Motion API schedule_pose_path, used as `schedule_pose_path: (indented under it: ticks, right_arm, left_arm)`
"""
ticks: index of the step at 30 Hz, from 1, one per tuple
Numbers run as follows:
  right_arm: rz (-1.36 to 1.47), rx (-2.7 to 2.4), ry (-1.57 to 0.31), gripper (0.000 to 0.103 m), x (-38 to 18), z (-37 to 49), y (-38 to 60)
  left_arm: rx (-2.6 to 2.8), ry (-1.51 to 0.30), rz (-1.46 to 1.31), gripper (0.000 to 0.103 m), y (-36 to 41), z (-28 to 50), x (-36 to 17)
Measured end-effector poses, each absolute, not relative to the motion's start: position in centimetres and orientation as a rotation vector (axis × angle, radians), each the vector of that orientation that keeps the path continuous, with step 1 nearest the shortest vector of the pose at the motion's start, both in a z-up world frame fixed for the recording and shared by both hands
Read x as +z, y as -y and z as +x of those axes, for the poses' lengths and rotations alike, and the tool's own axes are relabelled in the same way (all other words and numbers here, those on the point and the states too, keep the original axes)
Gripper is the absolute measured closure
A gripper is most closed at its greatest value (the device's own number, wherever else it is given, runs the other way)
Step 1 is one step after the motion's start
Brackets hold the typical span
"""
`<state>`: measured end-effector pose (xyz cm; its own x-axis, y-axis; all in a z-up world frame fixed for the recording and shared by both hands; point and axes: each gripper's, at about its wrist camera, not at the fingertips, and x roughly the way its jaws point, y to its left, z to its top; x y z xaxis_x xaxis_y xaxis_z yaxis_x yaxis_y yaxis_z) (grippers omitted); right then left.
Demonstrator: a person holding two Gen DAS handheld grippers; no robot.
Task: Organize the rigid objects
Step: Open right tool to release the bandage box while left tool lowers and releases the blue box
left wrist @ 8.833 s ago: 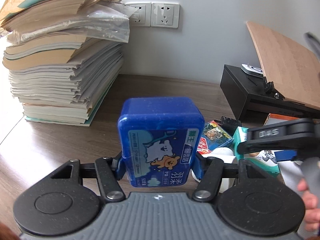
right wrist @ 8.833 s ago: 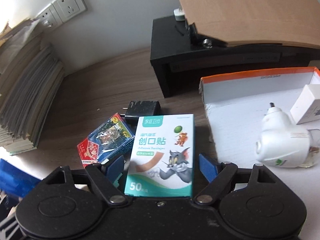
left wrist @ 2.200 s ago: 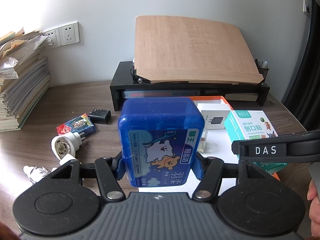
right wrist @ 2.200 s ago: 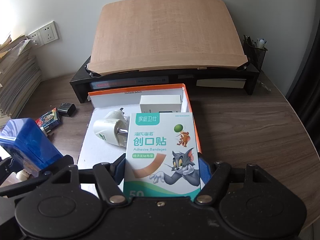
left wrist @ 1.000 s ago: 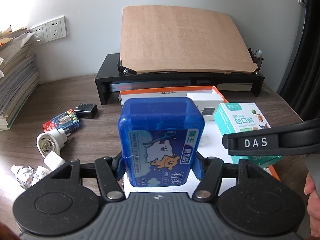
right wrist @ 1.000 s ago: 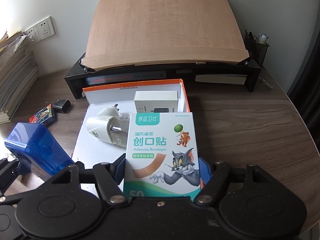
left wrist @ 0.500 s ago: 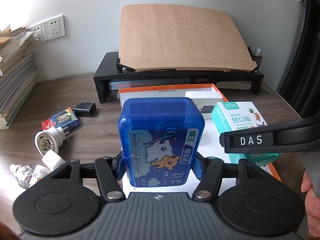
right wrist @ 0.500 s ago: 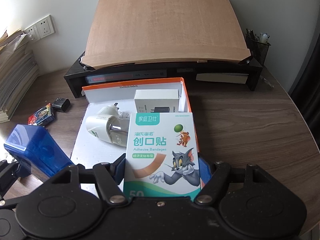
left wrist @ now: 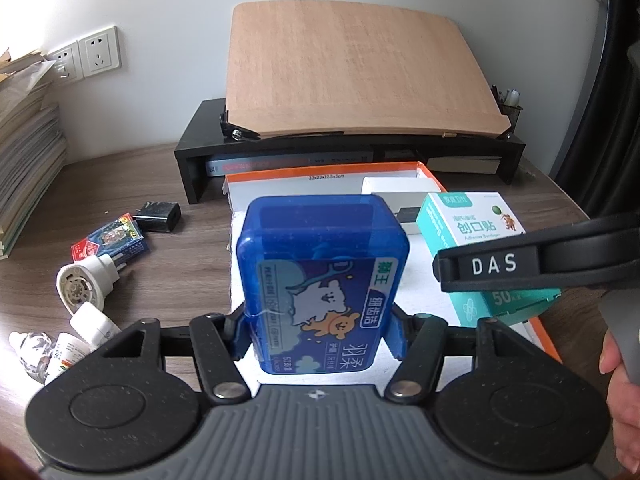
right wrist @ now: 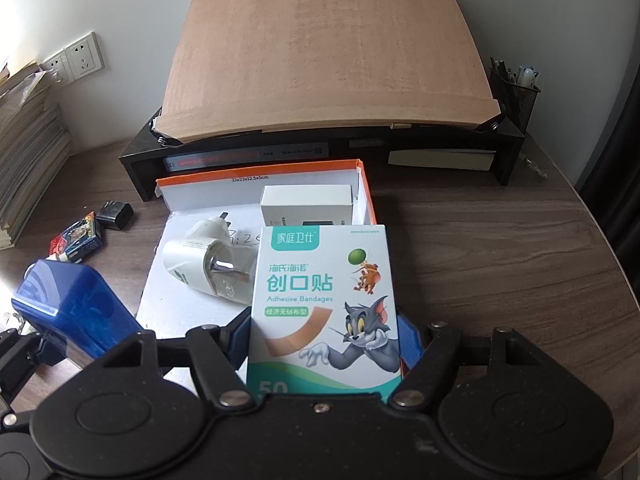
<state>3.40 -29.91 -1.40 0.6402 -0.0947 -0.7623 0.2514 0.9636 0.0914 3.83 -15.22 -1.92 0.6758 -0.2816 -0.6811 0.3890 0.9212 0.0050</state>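
Blue floss box point(left wrist: 324, 276) clamped in left tongs point(left wrist: 320, 336), bandage box point(right wrist: 324, 304) in right tongs point(right wrist: 326, 340), both tilted downward.

The floss-pick case point(left wrist: 322, 280) is showing translucent blue with a white-and-orange cartoon label. The adhesive bandage box point(right wrist: 324, 308) is showing white and teal with a grey cartoon cat. The cardboard box point(right wrist: 366, 196) is showing orange outside, white inside.
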Motion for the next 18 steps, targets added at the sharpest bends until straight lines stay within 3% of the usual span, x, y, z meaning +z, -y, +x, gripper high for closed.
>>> schedule_pose_path:
  ticks: [18]
  right_arm:
    - [0.194, -0.219, -0.799, 0.019, -0.6, 3.8, 31.3]
  left_arm:
    - [-0.411, -0.780, 0.167, 0.040, 16.7, 5.0, -3.1]
